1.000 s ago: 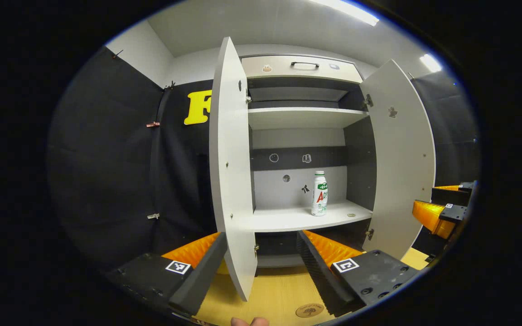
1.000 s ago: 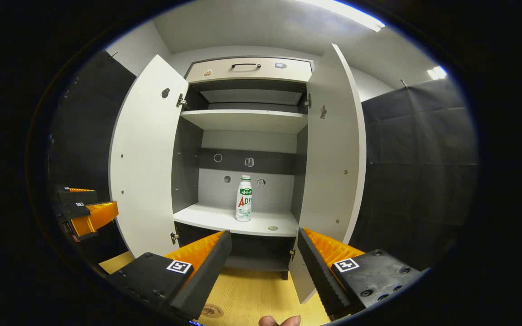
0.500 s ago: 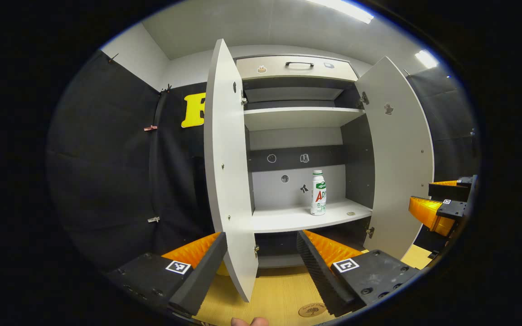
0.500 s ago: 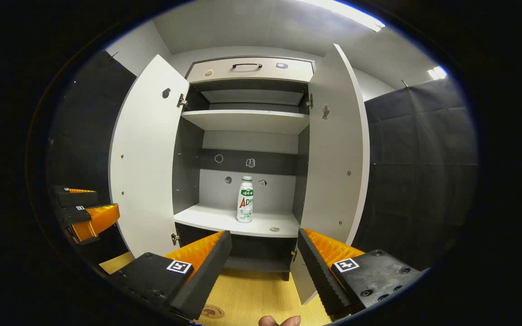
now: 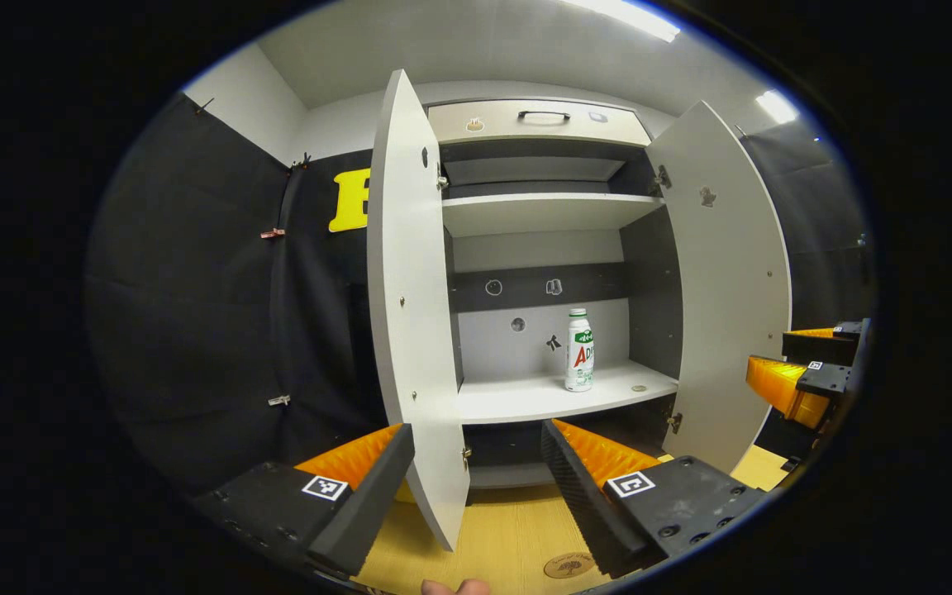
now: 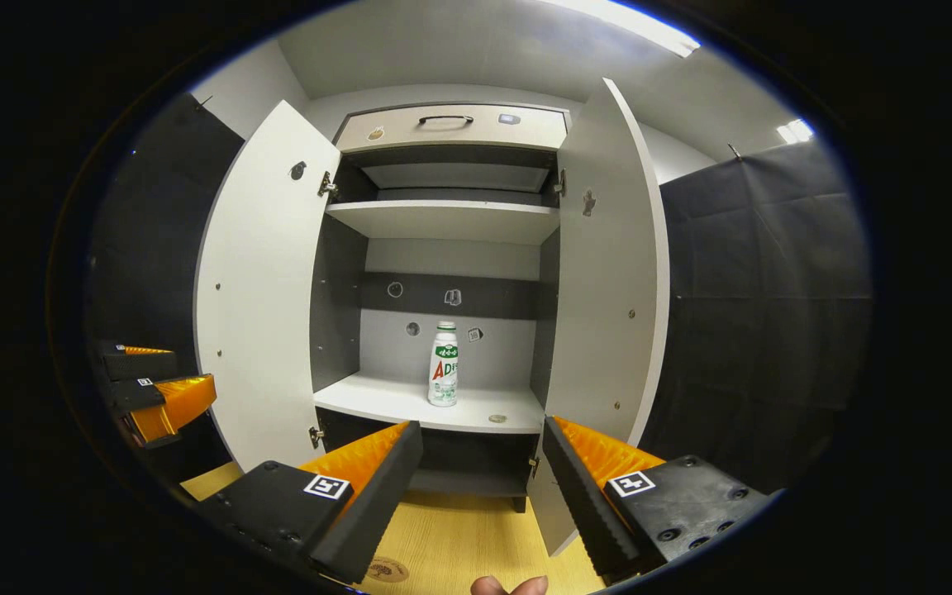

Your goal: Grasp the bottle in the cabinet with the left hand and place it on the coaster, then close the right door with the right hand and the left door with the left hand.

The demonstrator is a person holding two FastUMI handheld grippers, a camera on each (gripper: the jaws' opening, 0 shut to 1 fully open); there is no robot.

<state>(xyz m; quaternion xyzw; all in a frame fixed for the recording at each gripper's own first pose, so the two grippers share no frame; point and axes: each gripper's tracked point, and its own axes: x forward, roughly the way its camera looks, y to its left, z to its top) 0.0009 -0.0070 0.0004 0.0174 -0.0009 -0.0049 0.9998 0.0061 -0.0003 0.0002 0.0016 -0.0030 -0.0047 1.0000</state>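
Bottle is standing upright on the lower shelf inside the cabinet, both doors hanging open. Left gripper is hovering in front with fingers spread apart, holding nothing. Right gripper is likewise gaping wide, empty. Coaster is lying on the wooden table below.

Bright ceiling strip lights, sharp focus, bowed fisheye edges.

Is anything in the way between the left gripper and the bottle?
No. In the left gripper view, the open left gripper faces the bottle across bare tabletop and bare shelf; the left door hangs just beside that path.
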